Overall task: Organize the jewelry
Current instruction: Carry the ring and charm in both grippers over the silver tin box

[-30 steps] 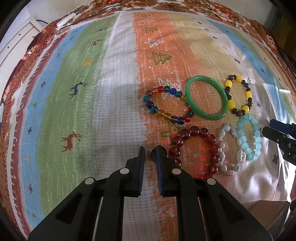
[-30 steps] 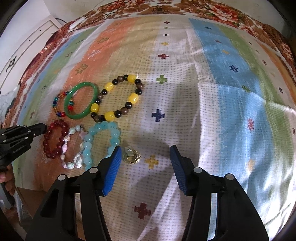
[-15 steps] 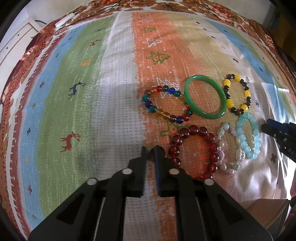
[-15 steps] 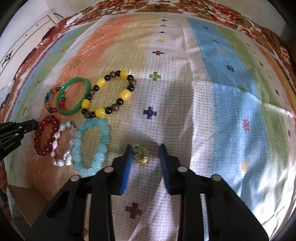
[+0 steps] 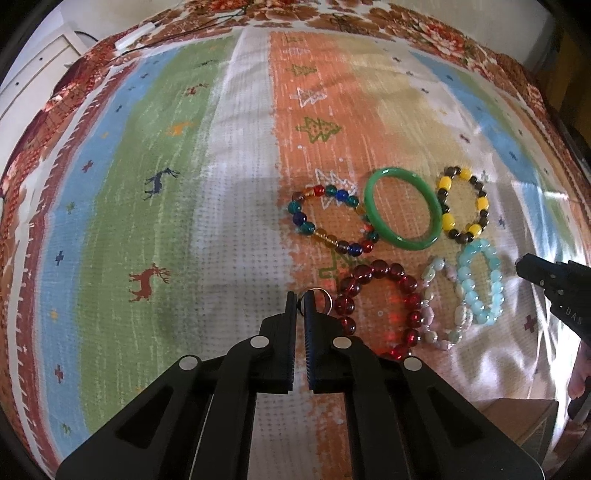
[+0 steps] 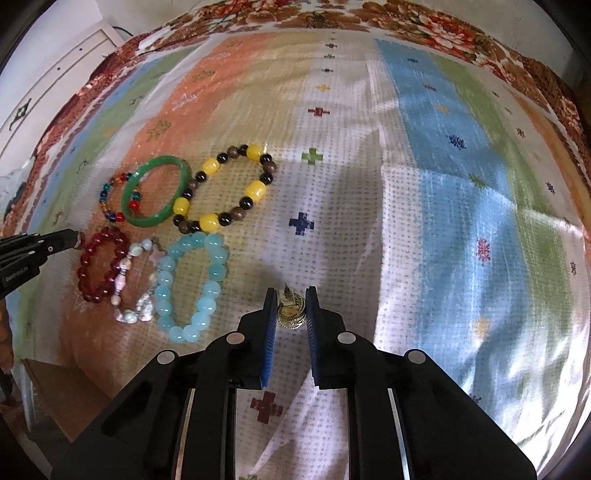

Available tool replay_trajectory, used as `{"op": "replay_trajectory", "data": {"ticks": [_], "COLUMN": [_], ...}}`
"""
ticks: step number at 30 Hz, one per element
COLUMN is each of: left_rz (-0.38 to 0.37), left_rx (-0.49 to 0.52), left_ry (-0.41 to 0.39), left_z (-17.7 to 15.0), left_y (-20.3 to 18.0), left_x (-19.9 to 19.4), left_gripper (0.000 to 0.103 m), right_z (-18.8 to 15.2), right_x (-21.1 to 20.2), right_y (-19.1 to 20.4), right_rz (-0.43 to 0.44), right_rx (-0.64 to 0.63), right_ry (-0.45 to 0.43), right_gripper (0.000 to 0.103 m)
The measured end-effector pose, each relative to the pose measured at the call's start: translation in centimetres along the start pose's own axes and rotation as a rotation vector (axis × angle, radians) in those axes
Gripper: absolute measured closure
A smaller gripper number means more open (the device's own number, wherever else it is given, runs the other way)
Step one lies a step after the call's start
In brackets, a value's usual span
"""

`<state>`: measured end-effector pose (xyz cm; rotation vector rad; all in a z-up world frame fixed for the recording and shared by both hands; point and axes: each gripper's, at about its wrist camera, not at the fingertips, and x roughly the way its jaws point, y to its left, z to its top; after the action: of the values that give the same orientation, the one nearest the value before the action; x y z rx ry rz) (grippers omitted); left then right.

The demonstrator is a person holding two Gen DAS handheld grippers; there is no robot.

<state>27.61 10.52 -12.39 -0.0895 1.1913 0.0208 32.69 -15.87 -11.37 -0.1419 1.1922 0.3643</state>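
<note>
My left gripper (image 5: 300, 301) is shut on a thin silver ring (image 5: 320, 300), just left of the red bead bracelet (image 5: 382, 308). My right gripper (image 6: 291, 301) is shut on a gold ring (image 6: 291, 314), right of the light blue bead bracelet (image 6: 192, 284). Laid in a cluster on the striped cloth are a multicolour bead bracelet (image 5: 328, 221), a green bangle (image 5: 402, 208), a yellow-and-black bead bracelet (image 5: 461, 205), a pale stone bracelet (image 5: 443, 299) and the light blue one (image 5: 480, 280). The right gripper's tip shows in the left wrist view (image 5: 546, 277).
A striped patterned cloth (image 5: 184, 221) covers the table, with a floral border (image 6: 406, 22) at the far edge. A brown box corner (image 5: 517, 421) sits at the near right edge. A white cabinet (image 6: 44, 85) stands beyond the left side.
Both grippers have closed: the left on the silver ring, the right on the gold ring, which one second ago lay between wide-open fingers.
</note>
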Motion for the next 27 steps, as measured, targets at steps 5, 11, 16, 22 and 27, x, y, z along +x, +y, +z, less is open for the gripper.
{"op": "replay_trajectory", "data": {"ticks": [5,11,16,22,27], "left_rz": [-0.015,-0.035,-0.048,-0.067,-0.084], "left_rx": [-0.010,-0.022,-0.013,-0.007,0.004], "left_ry": [-0.017,-0.044,-0.066,-0.099,-0.118], "left_z": [-0.1,-0.4,-1.0,-1.8,-2.6], "left_y": [0.0,0.2,-0.3,-0.9,-1.6], "left_x": [-1.0,-2.6,-4.0,-5.9,-7.3], "left_gripper": [0.099,0.099,0.099,0.099,0.099], "right_z": [0.1,-0.2,-1.0,-1.7,-2.8], "right_x": [-1.8,-4.0,-5.3,-6.6,-8.1], "right_y": [1.0,2.2,3.4,4.7,5.9], "right_rz": [0.019,0.030,0.024,0.043,0.056], "right_rx": [-0.008,-0.034,-0.062,-0.077,-0.093], "right_ry": [-0.034,-0.072,-0.088,-0.105,-0.124], "right_gripper": [0.087,0.087,0.087,0.087,0.087]}}
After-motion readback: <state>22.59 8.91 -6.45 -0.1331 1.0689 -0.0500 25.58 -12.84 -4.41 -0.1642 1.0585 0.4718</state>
